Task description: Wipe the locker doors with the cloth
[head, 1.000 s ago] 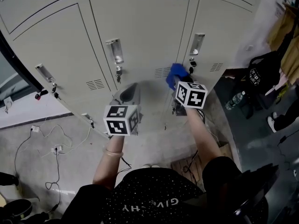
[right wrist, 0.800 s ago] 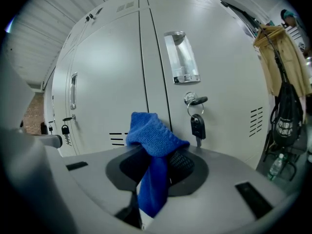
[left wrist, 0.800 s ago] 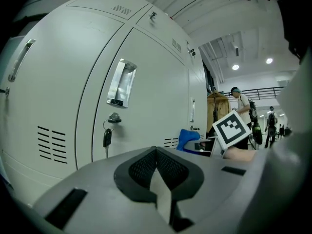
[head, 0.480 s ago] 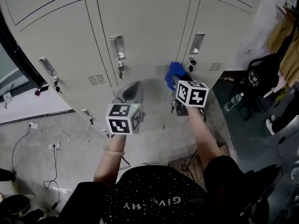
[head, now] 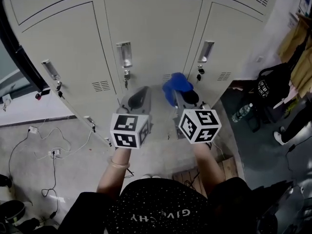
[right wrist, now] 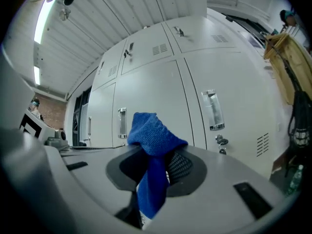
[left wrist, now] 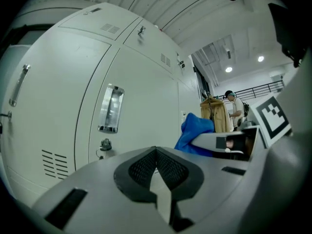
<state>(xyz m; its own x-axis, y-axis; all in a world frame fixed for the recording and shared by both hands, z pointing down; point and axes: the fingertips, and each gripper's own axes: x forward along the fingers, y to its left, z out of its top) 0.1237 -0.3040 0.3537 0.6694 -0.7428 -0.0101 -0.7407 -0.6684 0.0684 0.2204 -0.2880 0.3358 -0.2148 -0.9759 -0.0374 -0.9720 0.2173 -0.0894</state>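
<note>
Our right gripper (right wrist: 161, 172) pinches the cloth (right wrist: 153, 140) tight. Our left gripper (left wrist: 156, 167) is closed on nothing. The cloth hangs near the bottom edge of the middle door (head: 151, 38), not touching. We think all the wiping is left to do.

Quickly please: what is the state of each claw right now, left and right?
Left claw: closed, nothing between its jaws.
Right claw: closed on the blue cloth.
</note>
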